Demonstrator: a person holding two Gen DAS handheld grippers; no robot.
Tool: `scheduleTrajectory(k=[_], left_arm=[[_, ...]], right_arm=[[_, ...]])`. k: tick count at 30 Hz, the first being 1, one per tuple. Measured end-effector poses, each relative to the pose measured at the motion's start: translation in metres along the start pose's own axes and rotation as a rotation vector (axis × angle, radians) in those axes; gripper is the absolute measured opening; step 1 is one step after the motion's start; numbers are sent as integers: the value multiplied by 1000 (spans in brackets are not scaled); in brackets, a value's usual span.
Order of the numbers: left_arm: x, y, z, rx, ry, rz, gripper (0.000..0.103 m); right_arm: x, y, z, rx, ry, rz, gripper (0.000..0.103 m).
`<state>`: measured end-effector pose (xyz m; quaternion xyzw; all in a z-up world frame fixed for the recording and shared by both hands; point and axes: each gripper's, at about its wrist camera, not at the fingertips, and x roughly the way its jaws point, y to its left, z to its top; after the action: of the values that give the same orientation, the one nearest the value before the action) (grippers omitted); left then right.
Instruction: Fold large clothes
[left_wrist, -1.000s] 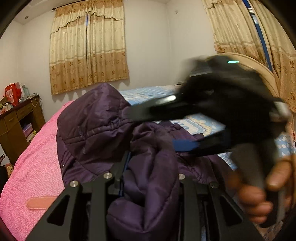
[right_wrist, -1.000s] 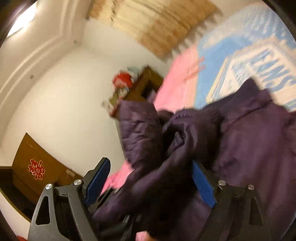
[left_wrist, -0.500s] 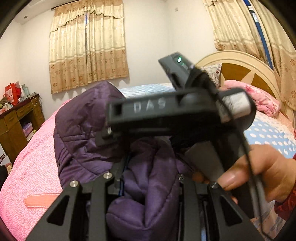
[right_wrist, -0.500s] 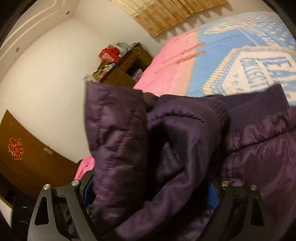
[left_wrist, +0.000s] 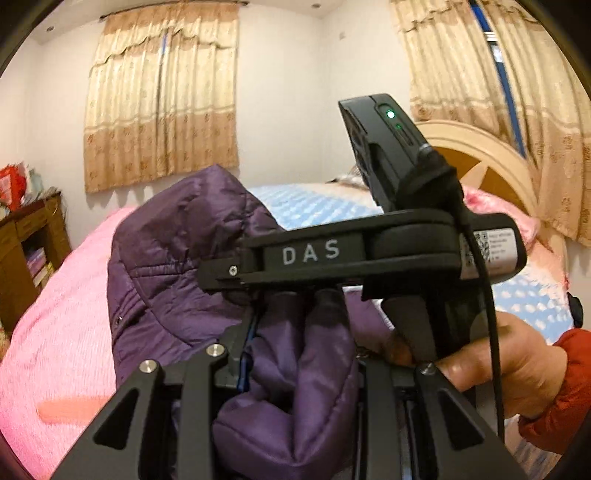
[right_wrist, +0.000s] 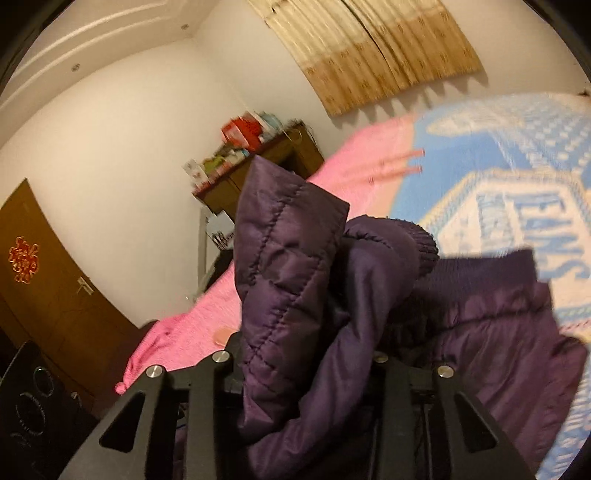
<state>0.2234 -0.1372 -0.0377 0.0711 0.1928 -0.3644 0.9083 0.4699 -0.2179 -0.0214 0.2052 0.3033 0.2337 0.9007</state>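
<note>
Looking along the left gripper, clamped on the purple jacket held above the bed, the right gripper's body now crosses close in front, crowding the fold, while its own view shows the right gripper clamped on quilted fabric, with bed free beyond.

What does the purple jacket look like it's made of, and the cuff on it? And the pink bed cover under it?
Purple jacket: looks like thin synthetic shell, slight sheen, quilted stitch lines, puffy fill. Cuff: ribbed knit, matte, fine ridges showing. Pink bed cover: seems soft and matte with a nubby, ribbed texture, possibly chenille or terry. Both the left hand-held gripper and right hand-held gripper clamp jacket fabric.
</note>
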Motion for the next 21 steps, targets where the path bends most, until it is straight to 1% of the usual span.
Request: scheduleTrajectory(k=[1,3,4,6,7,8,10,11,12,13,14,17,18,20,21], left_arm=[[0,-8,8,11,-8,-16,30],[3,-22,18,18,-12,-54,30],[8,-31,23,26,-5,-76,30],[22,-47,26,41,24,-103,30],[33,-57,24,51,55,-109,30],[43,-64,20,61,86,-112,30],[68,-81,7,83,163,-121,30],[76,-89,1,102,186,-118,30],[82,-97,-5,131,198,-112,30],[87,-106,-10,166,204,-101,30],[89,-111,-11,183,206,-99,30],[95,-115,-12,210,220,-92,30],[92,-119,-12,218,224,-86,30],[85,-115,-6,213,235,-98,30],[75,-113,-9,208,240,-116,35]], right_arm=[[-7,1,7,-3,-21,4,36],[-53,-14,2,15,-51,16,36],[-66,-22,2,29,-62,19,36],[-94,-50,-6,87,-81,19,36],[-96,-66,-10,134,-81,12,36],[-116,-86,-27,179,-77,4,36],[-118,-122,-48,254,-61,-17,36],[-121,-145,-66,304,-60,-15,36],[-124,-158,-78,349,-65,1,36],[-143,-171,-102,388,-77,26,36],[-145,-186,-113,433,-99,60,36],[-146,-198,-124,470,-121,100,36],[-145,-201,-125,482,-116,114,36],[-144,-202,-124,464,-101,114,36],[-145,-200,-123,454,-97,112,36]])
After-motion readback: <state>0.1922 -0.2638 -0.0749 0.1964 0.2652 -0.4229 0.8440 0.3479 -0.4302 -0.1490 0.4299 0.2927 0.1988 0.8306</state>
